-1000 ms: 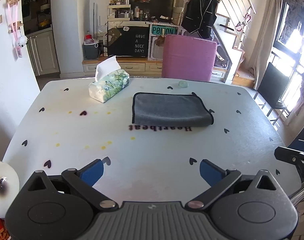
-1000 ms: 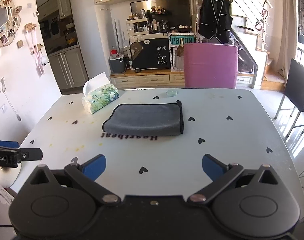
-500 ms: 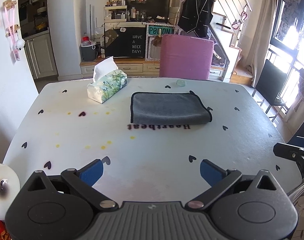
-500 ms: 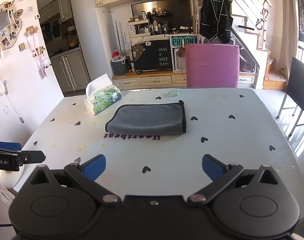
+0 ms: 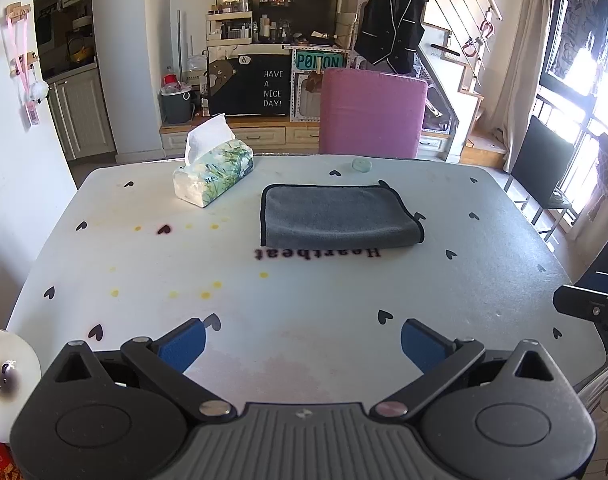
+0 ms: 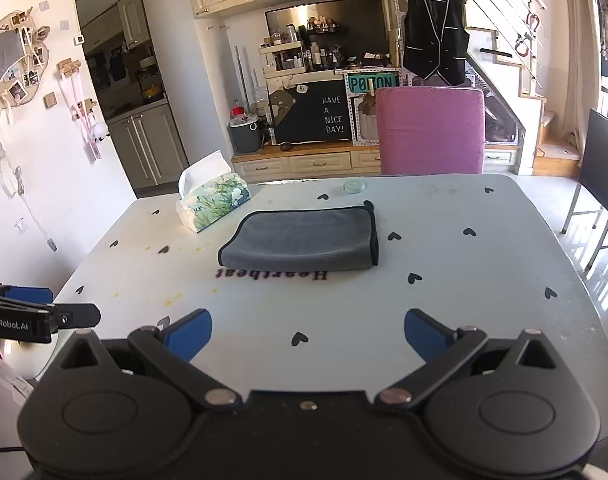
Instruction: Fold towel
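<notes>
A grey towel (image 5: 336,216) with a black hem lies folded flat on the white table (image 5: 304,304), past the middle, just behind the printed word "Heartbeat". It also shows in the right wrist view (image 6: 300,238). My left gripper (image 5: 302,344) is open and empty, low over the table's near edge, well short of the towel. My right gripper (image 6: 308,334) is open and empty, also over the near edge. The left gripper's side shows at the left of the right wrist view (image 6: 36,318).
A tissue box (image 5: 212,174) stands left of the towel. A small pale green disc (image 5: 361,165) lies behind the towel. A pink chair (image 5: 372,114) stands at the far edge and a black chair (image 5: 544,172) at the right. A white round object (image 5: 8,376) sits at the near left corner.
Both grippers have drawn back and risen slightly, so the towel looks a little farther off. The towel has not moved. Both stay open.
</notes>
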`<state>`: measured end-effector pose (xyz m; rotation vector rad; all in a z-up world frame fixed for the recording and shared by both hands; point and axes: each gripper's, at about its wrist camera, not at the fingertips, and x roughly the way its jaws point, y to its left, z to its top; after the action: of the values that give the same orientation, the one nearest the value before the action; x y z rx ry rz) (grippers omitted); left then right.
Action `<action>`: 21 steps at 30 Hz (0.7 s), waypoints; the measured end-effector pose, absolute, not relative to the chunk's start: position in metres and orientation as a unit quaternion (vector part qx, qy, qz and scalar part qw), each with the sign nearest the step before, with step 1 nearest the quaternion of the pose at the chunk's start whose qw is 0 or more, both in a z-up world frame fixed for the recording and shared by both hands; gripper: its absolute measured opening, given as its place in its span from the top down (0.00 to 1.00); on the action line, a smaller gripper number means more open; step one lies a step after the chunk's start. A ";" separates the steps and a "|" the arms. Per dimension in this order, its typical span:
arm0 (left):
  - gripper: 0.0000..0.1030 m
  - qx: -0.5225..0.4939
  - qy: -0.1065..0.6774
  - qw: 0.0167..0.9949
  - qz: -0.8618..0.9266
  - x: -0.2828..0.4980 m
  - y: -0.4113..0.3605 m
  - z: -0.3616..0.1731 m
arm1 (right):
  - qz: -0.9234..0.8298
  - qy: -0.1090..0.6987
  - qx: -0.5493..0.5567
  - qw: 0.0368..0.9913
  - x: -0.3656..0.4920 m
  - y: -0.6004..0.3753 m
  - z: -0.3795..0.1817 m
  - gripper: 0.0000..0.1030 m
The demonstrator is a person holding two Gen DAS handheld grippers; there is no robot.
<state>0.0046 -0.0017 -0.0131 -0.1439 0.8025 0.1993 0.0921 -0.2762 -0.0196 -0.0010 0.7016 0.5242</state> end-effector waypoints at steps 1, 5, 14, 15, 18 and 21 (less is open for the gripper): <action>0.00 -0.070 0.389 0.913 0.096 0.004 -0.002 -0.013 | 0.255 0.339 -0.001 0.906 0.092 -0.276 -0.019 0.01; 0.00 -0.070 0.389 0.914 0.095 0.004 -0.003 -0.013 | 0.256 0.338 -0.001 0.906 0.092 -0.276 -0.019 0.01; 0.00 -0.069 0.390 0.914 0.094 0.004 -0.004 -0.013 | 0.258 0.337 0.002 0.905 0.092 -0.277 -0.019 0.00; 0.00 -0.069 0.390 0.914 0.094 0.004 -0.004 -0.013 | 0.258 0.337 0.003 0.905 0.092 -0.277 -0.019 0.00; 0.00 -0.069 0.389 0.914 0.094 0.004 -0.004 -0.013 | 0.259 0.337 0.004 0.905 0.092 -0.277 -0.019 0.01; 0.00 -0.069 0.389 0.914 0.094 0.004 -0.004 -0.013 | 0.259 0.337 0.003 0.905 0.092 -0.277 -0.019 0.01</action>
<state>0.0038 -0.0039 -0.0130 -0.1416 0.8018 0.1928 0.0920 -0.2769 -0.0186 0.0071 0.6953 0.5342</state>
